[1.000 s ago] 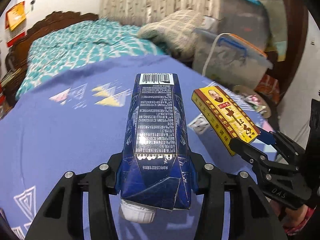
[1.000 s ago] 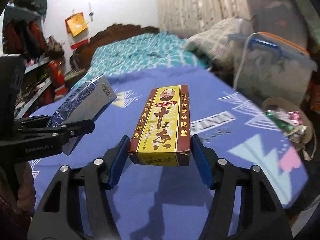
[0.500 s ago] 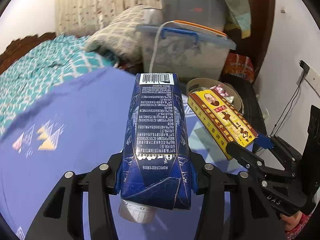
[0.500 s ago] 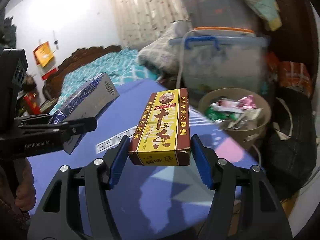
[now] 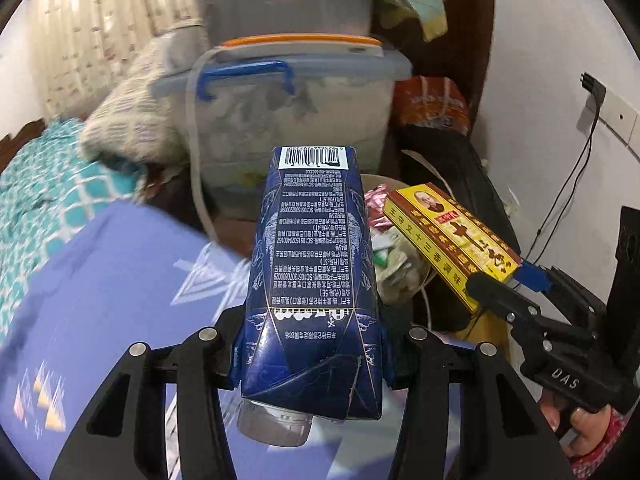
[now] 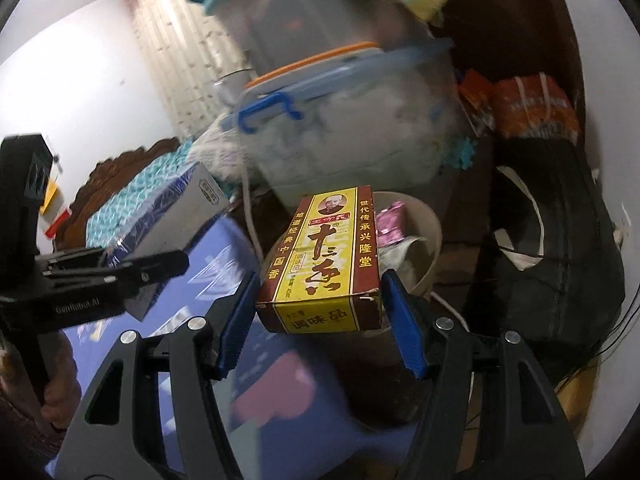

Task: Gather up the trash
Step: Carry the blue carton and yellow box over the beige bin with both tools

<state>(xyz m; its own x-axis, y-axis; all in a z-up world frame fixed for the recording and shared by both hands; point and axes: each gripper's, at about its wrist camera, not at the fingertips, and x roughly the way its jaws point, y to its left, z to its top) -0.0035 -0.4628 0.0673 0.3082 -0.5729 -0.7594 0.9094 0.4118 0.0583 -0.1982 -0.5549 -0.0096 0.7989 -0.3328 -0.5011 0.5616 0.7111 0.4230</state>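
**Both grippers loaded above the trash basket**

The left gripper [image 5: 312,364] pinches a dark blue drink carton [image 5: 312,264], cap end toward the camera. The right gripper [image 6: 320,316] clamps a yellow seasoning box [image 6: 326,256] between blue pads [image 6: 404,328]. The trash basket [image 6: 430,232], holding wrappers, sits at one o'clock behind the box.

blue carton [image 5: 314,280] – in left claw | yellow box [image 6: 326,256] – in right claw, above bin [image 6: 430,236]
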